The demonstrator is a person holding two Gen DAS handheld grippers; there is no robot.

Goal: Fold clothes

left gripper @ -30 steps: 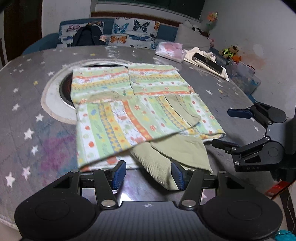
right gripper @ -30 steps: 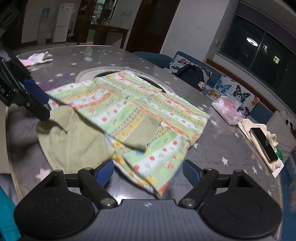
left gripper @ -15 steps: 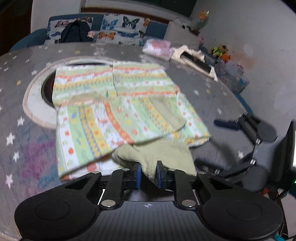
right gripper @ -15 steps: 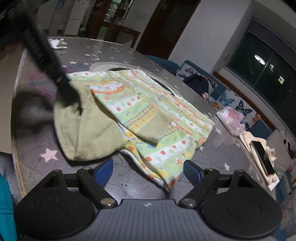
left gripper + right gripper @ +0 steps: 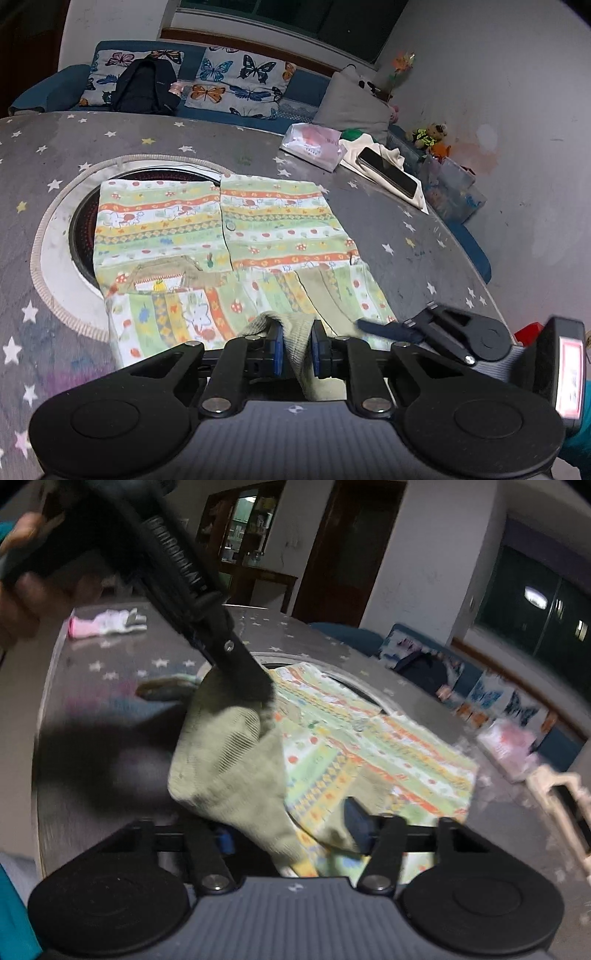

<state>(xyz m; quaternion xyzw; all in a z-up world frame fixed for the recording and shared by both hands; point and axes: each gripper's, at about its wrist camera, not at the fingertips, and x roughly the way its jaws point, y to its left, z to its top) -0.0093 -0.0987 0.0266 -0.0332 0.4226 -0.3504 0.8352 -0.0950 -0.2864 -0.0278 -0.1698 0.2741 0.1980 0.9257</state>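
Note:
A striped, patterned child's garment (image 5: 221, 236) lies spread on the grey star-print table (image 5: 406, 229). Its olive-green ribbed cuff (image 5: 295, 343) is at the near edge. My left gripper (image 5: 295, 345) is shut on this cuff and holds it lifted above the garment. In the right wrist view the left gripper (image 5: 255, 690) pinches the olive cuff (image 5: 229, 764), which hangs down in front of the patterned garment (image 5: 369, 753). My right gripper (image 5: 291, 834) is open, its jaws wide on either side of the hanging cuff and the garment's edge. It also shows in the left wrist view (image 5: 391, 330).
A phone (image 5: 386, 171) lies on a cream cloth at the far right, next to a pink tissue pack (image 5: 314, 142). A round inset ring (image 5: 51, 236) sits under the garment's left part. A pink-and-white glove (image 5: 107, 622) lies at the table's far side. A sofa (image 5: 184, 81) stands behind.
My left gripper has shut on the olive cuff and lifted it up and over the garment. My right gripper has moved in close to the cuff, still open.

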